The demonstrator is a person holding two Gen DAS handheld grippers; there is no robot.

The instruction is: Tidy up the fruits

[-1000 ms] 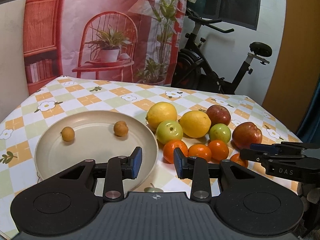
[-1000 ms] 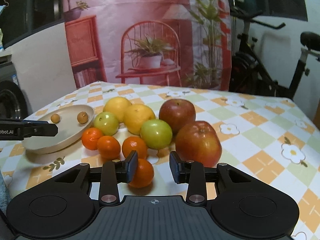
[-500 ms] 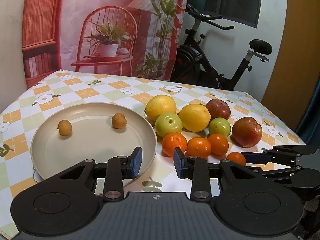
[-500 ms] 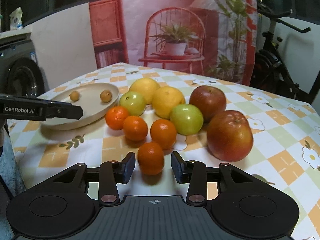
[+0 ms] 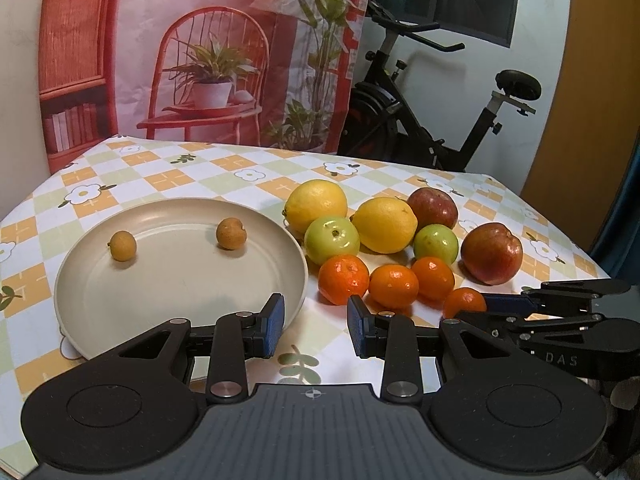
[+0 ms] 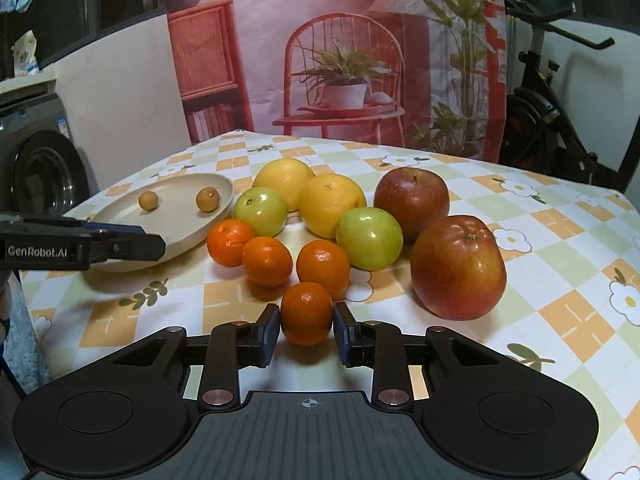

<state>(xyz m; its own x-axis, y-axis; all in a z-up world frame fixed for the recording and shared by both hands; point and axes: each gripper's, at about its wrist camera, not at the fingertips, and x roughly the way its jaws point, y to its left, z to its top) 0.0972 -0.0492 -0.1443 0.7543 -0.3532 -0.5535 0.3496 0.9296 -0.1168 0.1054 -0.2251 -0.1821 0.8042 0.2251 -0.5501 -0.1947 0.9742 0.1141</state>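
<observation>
down at the near edge of the fruit pile, the right gripper (image 6: 306, 330) has just been closing its jaws, and a small orange mandarin (image 6: 307, 313) sits squeezed between the two blue pads, resting on the checked flower-print tablecloth (image 6: 560, 240). its underside is hidden behind the gripper body. three more small orange mandarins (image 6: 267, 261) lie just beyond it, touching one another, then two round green apples (image 6: 369, 237), two yellow lemons (image 6: 331, 204) and two red apples (image 6: 458, 266), the farther red one partly covered by the green apple in front.

the left gripper (image 5: 315, 327) hovers with its jaws narrowly parted and nothing between them, its left pad over the near rim of the shallow beige round plate (image 5: 100, 304). two small brown longan-like fruits (image 5: 231, 233) rest on the plate, well apart. from the left wrist view the gripped mandarin is half hidden behind the right gripper's black fingers, so the contact is hard to read there. the plate's near edge is cut off by the left gripper's frame.
</observation>
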